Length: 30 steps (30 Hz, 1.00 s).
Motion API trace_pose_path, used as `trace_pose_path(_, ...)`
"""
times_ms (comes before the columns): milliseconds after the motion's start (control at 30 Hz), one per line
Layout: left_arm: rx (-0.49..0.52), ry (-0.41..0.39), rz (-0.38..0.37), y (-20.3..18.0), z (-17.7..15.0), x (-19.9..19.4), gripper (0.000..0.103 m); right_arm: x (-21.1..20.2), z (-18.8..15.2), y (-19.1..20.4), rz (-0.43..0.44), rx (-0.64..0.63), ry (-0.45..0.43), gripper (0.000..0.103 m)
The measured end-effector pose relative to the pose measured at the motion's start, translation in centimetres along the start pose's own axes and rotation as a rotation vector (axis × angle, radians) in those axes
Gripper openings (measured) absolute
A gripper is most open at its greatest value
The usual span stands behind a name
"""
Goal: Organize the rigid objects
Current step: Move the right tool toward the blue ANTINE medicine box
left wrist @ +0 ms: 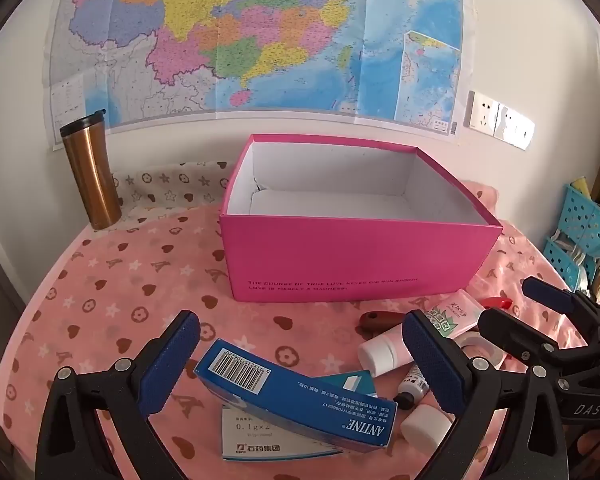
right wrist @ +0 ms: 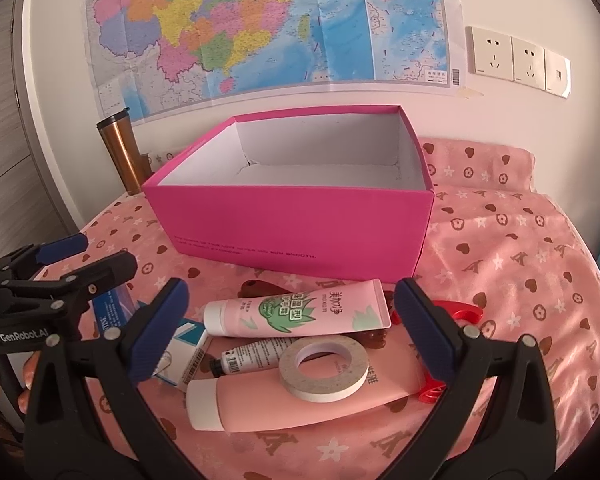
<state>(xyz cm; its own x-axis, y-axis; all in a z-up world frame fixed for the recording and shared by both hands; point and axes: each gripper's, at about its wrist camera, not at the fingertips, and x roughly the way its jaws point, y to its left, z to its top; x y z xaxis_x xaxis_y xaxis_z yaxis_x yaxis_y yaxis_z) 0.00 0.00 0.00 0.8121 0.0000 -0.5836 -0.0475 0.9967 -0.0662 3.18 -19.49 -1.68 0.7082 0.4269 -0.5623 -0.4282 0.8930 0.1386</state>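
Note:
An open pink box (left wrist: 352,256) with a white, empty inside stands mid-table; it also shows in the right wrist view (right wrist: 292,220). My left gripper (left wrist: 300,356) is open over a blue medicine box (left wrist: 296,396) that lies on a white medicine box (left wrist: 260,440). My right gripper (right wrist: 288,320) is open above a pile: a pink tube with a green leaf print (right wrist: 300,314), a tape roll (right wrist: 324,368) resting on a larger pink tube (right wrist: 300,404), and a small white tube (right wrist: 256,354). The right gripper also shows in the left wrist view (left wrist: 516,312).
A copper tumbler (left wrist: 90,168) stands at the back left by the wall. A red plastic piece (right wrist: 456,310) and a brown wooden piece (right wrist: 260,289) lie by the pile. Blue perforated baskets (left wrist: 580,232) stand off the table's right side. A pink patterned cloth (right wrist: 520,280) covers the table.

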Motion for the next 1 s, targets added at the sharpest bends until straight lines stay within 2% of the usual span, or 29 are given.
trace_pose_path(733,-0.003,-0.002,0.000,0.0,0.0,-0.1,0.103,-0.1,-0.1,0.1,0.018,0.001,0.005,0.103)
trace_pose_path(867,-0.015,-0.008,-0.005,1.4,0.2,-0.2,0.103,0.0,-0.4,0.6,0.055,-0.018,0.020,0.103)
trace_pose_path(1000,-0.021,-0.015,0.009,3.2,0.2,-0.9,0.103,0.0,-1.1,2.2,0.140,-0.081,0.050,0.102)
